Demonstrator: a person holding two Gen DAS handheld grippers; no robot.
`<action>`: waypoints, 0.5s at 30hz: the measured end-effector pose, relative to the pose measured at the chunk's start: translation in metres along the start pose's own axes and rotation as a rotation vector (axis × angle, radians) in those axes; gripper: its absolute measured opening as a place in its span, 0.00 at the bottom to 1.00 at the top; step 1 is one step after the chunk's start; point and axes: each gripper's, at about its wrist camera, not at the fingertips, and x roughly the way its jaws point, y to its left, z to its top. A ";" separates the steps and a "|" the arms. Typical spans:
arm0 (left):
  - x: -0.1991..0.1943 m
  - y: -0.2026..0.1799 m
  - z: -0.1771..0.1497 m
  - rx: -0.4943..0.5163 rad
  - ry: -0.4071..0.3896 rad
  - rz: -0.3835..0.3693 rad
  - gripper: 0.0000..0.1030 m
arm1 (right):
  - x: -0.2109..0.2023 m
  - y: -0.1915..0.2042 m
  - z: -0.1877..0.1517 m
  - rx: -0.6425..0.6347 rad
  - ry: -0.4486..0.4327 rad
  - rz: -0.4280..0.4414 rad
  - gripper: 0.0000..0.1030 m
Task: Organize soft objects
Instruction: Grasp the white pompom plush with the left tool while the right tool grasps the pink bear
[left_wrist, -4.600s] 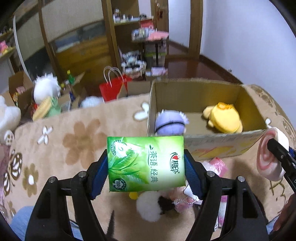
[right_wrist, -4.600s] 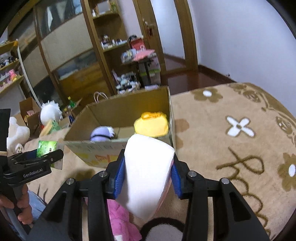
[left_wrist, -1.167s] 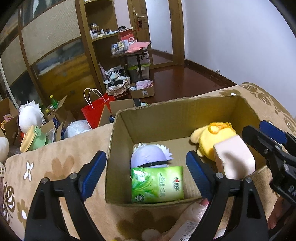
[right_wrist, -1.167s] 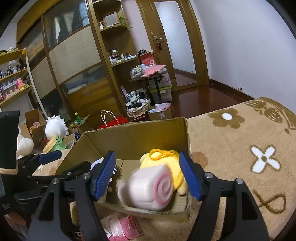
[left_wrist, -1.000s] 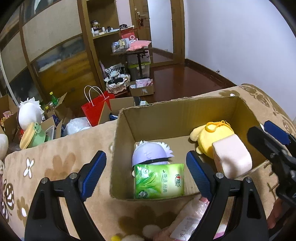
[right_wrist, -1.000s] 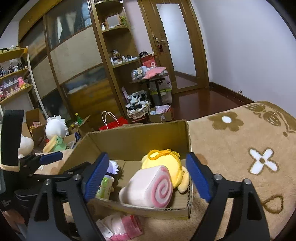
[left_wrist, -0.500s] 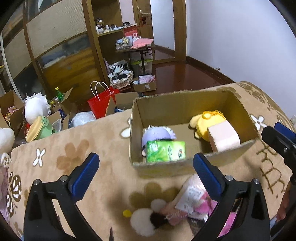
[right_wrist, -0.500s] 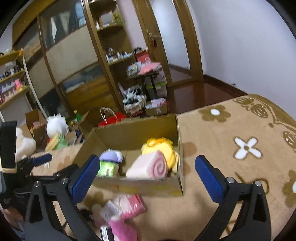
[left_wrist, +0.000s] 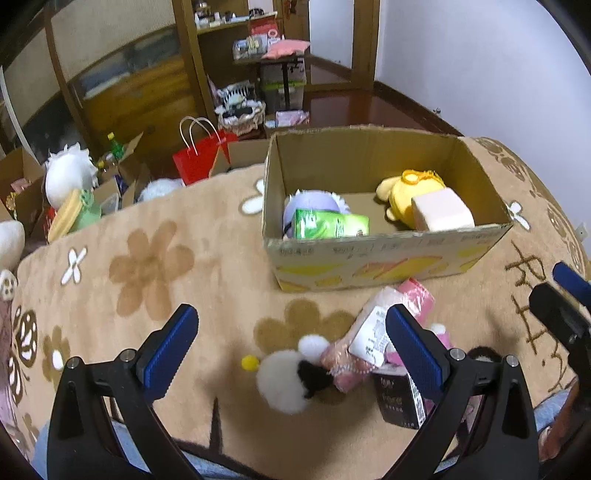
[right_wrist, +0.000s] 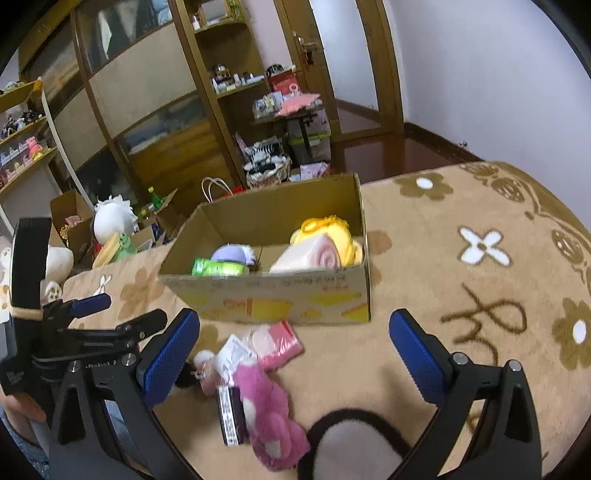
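A cardboard box (left_wrist: 388, 258) (right_wrist: 266, 295) stands on the flowered blanket. It holds a green tissue pack (left_wrist: 328, 226) (right_wrist: 216, 267), a purple plush (left_wrist: 314, 201), a yellow plush (left_wrist: 410, 188) (right_wrist: 325, 227) and a pink swirl-roll plush (left_wrist: 441, 214) (right_wrist: 312, 260). Before the box lie a white pompom toy (left_wrist: 284, 380), pink packets (left_wrist: 391, 321) (right_wrist: 273, 343), a dark small box (left_wrist: 399, 400) and a pink plush (right_wrist: 269, 410). My left gripper (left_wrist: 291, 345) is open and empty above the pile. My right gripper (right_wrist: 295, 350) is open and empty; a black-and-white plush (right_wrist: 351, 443) lies below it.
The blanket (left_wrist: 155, 266) covers a raised surface that drops off at the far edge. Beyond it are a red bag (left_wrist: 201, 158), cardboard boxes with toys (left_wrist: 70, 184) and wooden cabinets (right_wrist: 155, 96). The left gripper also shows in the right wrist view (right_wrist: 92, 317).
Both grippers let go of the tissue pack and the roll plush in the box, then pulled back and up. The pile before the box has come into view.
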 end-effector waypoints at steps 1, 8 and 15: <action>0.002 0.000 -0.002 -0.004 0.011 0.003 0.98 | 0.002 -0.001 -0.002 0.007 0.014 0.005 1.00; 0.014 0.001 -0.010 -0.017 0.062 0.011 0.98 | 0.017 -0.006 -0.018 0.074 0.102 0.037 0.96; 0.036 0.003 -0.015 -0.048 0.148 -0.019 0.98 | 0.037 -0.003 -0.030 0.046 0.182 0.016 0.88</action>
